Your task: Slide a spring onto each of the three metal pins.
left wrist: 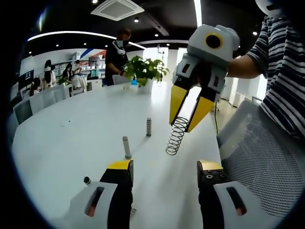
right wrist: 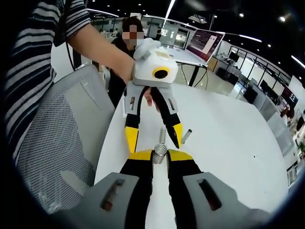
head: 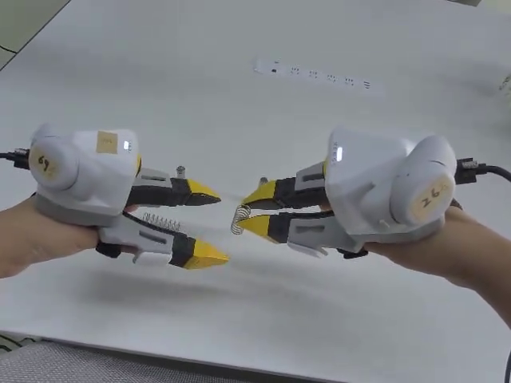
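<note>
The right yellow-tipped, grey-shelled claw (head: 246, 211) is pinched almost closed on one end of a coiled steel spring (head: 237, 220), which juts out from between its tips. In the left gripper view the same spring (left wrist: 176, 136) hangs down from that claw, held up clear of the white bench (head: 335, 319). The left yellow-tipped claw (head: 206, 226) faces it with its jaws spread wide and nothing gripped between them. Its tips are near the right claw's tips but do not touch them. In the left gripper view, a bare upright metal pin (left wrist: 126, 147) stands on the bench just beyond the left jaw. Farther off stands a second pin already wearing a spring (left wrist: 148, 127). A short dark stub (left wrist: 86, 180) sits on the bench beside the left jaw, and it is too small to tell whether it is a pin. A white power strip (head: 315, 76) lies at the far side of the bench, well apart from both claws.
</note>
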A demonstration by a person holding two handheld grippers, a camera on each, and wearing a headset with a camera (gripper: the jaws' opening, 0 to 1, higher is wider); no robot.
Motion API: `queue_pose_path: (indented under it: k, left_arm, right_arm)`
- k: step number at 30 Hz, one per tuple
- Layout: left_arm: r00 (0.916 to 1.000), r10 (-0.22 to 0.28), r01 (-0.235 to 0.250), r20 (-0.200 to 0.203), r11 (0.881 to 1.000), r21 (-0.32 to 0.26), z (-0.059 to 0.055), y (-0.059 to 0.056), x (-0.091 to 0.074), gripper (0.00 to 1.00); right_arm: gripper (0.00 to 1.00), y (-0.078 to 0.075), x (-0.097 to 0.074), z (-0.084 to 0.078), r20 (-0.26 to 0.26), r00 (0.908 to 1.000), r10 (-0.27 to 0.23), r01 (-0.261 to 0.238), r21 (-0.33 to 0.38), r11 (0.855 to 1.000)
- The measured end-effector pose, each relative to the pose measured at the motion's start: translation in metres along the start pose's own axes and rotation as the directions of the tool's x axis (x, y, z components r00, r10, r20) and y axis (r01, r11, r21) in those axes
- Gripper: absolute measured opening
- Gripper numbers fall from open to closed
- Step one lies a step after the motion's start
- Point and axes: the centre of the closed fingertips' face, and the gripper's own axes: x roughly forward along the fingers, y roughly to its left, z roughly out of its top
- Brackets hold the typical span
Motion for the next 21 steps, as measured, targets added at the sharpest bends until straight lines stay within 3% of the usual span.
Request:
queue_pose_path:
  k: [12,21]
  left_arm:
    - [0.9953,0.093,-0.093,0.026,0.995,-0.029,-0.005,0.015,-0.018,0.77]
    - [0.9811,0.183,-0.180,0.063,0.982,-0.051,-0.008,0.028,-0.041,0.88]
  right_arm:
    - [0.12,-0.006,0.000,-0.005,-0.010,0.9997,-0.022,0.022,0.006,1.000]
    - [0.12,-0.008,0.000,-0.011,-0.022,0.9991,-0.036,0.036,0.011,0.999]
